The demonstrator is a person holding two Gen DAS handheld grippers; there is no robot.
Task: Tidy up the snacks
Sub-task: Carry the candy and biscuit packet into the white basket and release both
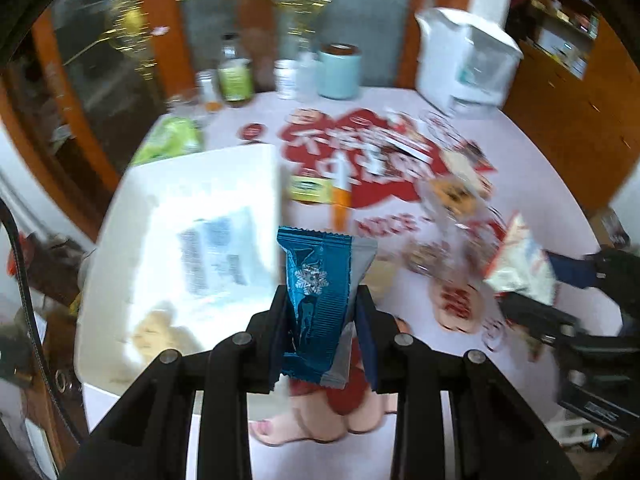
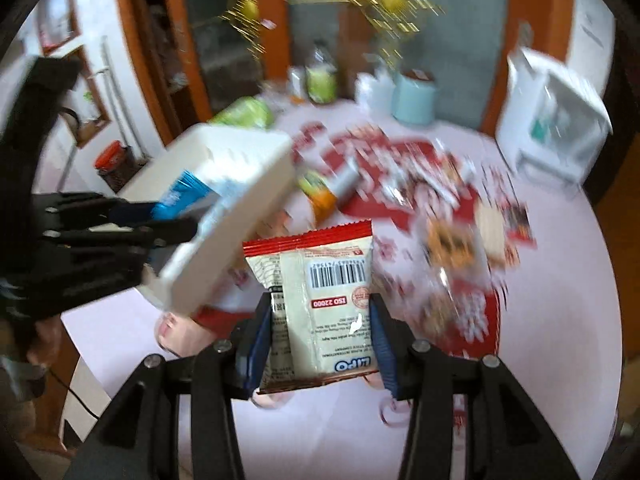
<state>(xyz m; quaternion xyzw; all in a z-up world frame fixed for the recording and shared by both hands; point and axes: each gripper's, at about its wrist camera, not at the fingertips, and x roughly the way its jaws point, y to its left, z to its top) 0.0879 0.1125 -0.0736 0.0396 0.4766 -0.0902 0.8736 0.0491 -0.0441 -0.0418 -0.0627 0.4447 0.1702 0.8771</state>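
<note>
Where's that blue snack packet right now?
The blue packet is clamped in the left gripper, held up beside the white box; in the right wrist view it shows at far left, against that box.

Motion blur smeared the loose wrapped snacks on the red-printed white tablecloth, their labels unreadable. The white rectangular plastic bin hid part of the blue foil snack packet.
</note>
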